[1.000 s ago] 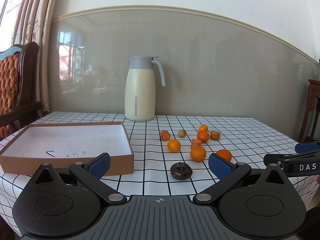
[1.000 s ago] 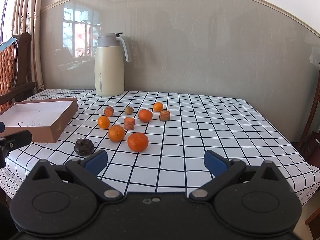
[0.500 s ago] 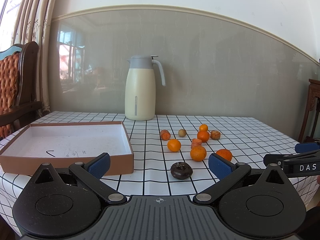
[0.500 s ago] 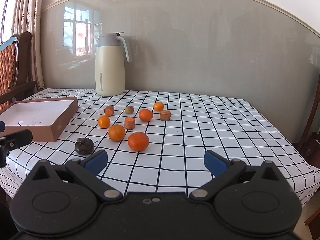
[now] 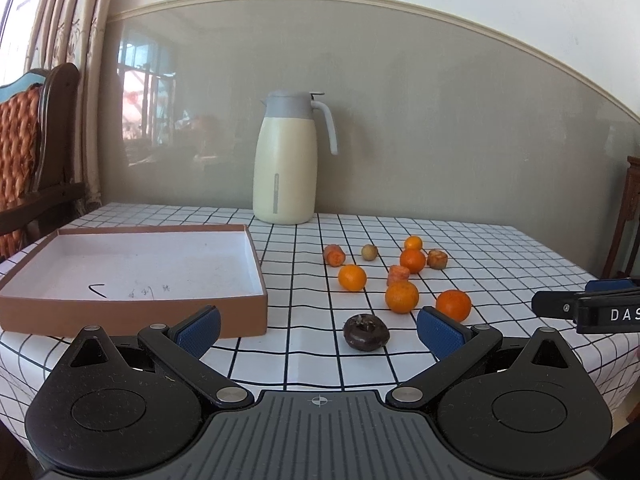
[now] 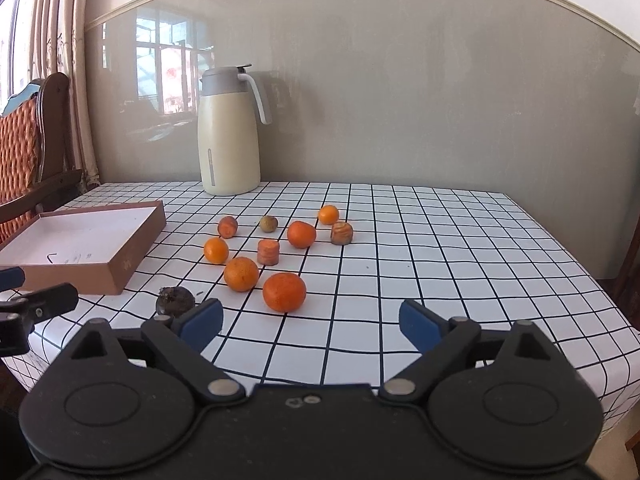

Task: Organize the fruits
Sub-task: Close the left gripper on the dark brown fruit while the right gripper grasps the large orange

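Several oranges lie scattered on the checked tablecloth, the nearest orange [image 6: 284, 292] just beyond my right gripper [image 6: 310, 324]. Its jaws are closing, still wide apart, with nothing between them. A dark wrinkled fruit [image 5: 366, 332] sits in front of my left gripper [image 5: 320, 330], which stands open and holds nothing. Carrot-like chunks [image 6: 268, 251] and a small brownish fruit [image 6: 268, 223] lie among the oranges. A shallow brown box [image 5: 132, 264] with a white inside stands at the left, holding no fruit. The right gripper's tip [image 5: 560, 306] shows at the right edge of the left wrist view.
A cream thermos jug [image 5: 286, 158] stands at the back near the wall. A wooden chair [image 5: 28, 152] with an orange cushion is at the left by the curtains. Another dark chair [image 5: 628, 216] stands beyond the table's right side.
The right gripper's jaws have come a little closer together. Nothing on the table has moved, and the left gripper is as before.
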`<state>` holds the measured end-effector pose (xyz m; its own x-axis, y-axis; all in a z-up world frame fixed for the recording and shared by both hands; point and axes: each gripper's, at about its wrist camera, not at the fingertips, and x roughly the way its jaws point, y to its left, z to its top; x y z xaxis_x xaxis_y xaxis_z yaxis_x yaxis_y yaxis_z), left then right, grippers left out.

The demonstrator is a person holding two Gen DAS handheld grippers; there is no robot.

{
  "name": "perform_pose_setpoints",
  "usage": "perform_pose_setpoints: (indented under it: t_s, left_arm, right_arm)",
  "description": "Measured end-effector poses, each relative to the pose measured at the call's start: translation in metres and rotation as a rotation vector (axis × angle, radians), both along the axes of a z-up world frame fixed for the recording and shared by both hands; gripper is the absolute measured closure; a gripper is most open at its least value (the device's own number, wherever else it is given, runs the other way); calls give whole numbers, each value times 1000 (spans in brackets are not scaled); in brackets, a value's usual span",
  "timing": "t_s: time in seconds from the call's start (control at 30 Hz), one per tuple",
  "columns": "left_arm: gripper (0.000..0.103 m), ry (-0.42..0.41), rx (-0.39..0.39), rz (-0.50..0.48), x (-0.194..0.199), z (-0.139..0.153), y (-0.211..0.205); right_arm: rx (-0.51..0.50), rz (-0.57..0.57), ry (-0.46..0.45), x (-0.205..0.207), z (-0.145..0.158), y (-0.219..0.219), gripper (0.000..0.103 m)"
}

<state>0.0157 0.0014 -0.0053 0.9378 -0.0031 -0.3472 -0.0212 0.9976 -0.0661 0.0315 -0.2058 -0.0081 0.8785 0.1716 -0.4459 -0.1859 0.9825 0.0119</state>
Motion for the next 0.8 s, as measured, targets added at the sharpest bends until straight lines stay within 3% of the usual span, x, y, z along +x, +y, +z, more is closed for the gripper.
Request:
perform_pose_setpoints:
  t_s: [0.47,0.6,0.8]
  left_arm:
    - [0,48,61,-60,43,-17,-20]
    - [20,95,66,-90,60,-26,-24]
    - [20,137,80,-105,85,-39,-33]
  right_arm:
    - [-21,75,44,46,-19,14,34]
    - [-24,96,63,61,-27,19,38]
    - [-32,106,93,84,-38,22,40]
